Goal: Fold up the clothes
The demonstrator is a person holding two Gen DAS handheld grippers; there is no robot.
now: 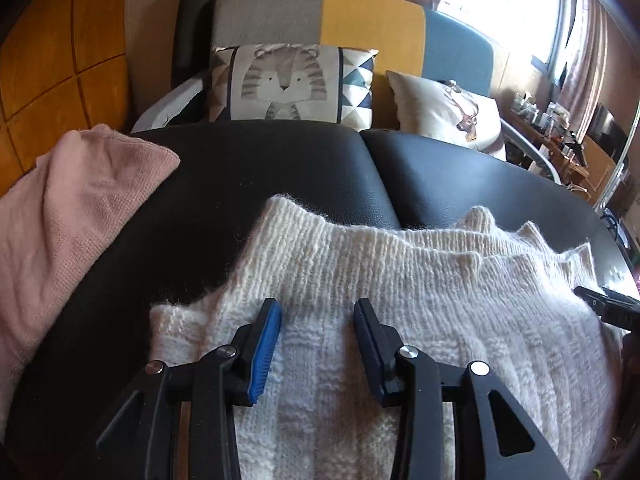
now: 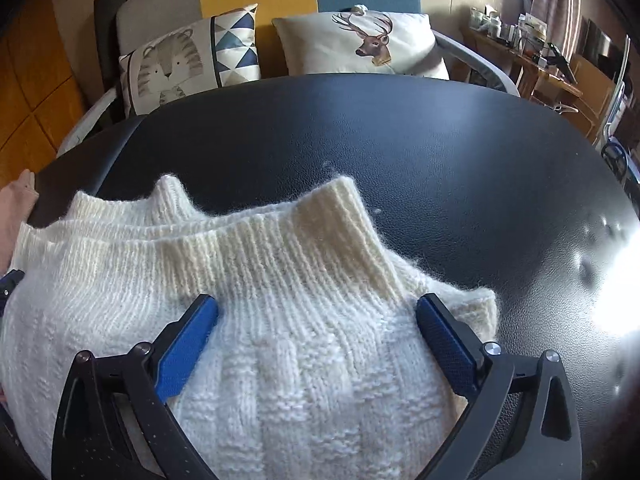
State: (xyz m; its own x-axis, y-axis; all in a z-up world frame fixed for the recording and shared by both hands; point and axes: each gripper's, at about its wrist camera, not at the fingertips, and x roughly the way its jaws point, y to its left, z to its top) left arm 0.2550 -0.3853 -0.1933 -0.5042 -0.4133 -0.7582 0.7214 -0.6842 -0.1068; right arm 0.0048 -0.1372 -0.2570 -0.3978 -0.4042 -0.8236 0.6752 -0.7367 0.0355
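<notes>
The white knit sweater [image 1: 400, 300] lies flat on the black padded surface [image 1: 280, 168], directly under both sets of jaws. The left gripper [image 1: 318, 312] stands with its jaws partly apart over the sweater body, nothing clamped between the blue pads. The right gripper [image 2: 318, 312] holds its jaws wide, straddling the knit just below the ribbed band [image 2: 344, 232], whose upturned corner lies ahead of the jaws; the pads press on nothing. A pink garment [image 1: 72, 208] lies far left of the left jaws. Beyond the surface, a tiger cushion [image 1: 284, 80] and a deer cushion [image 2: 368, 40] rest on a sofa [image 1: 372, 20].
</notes>
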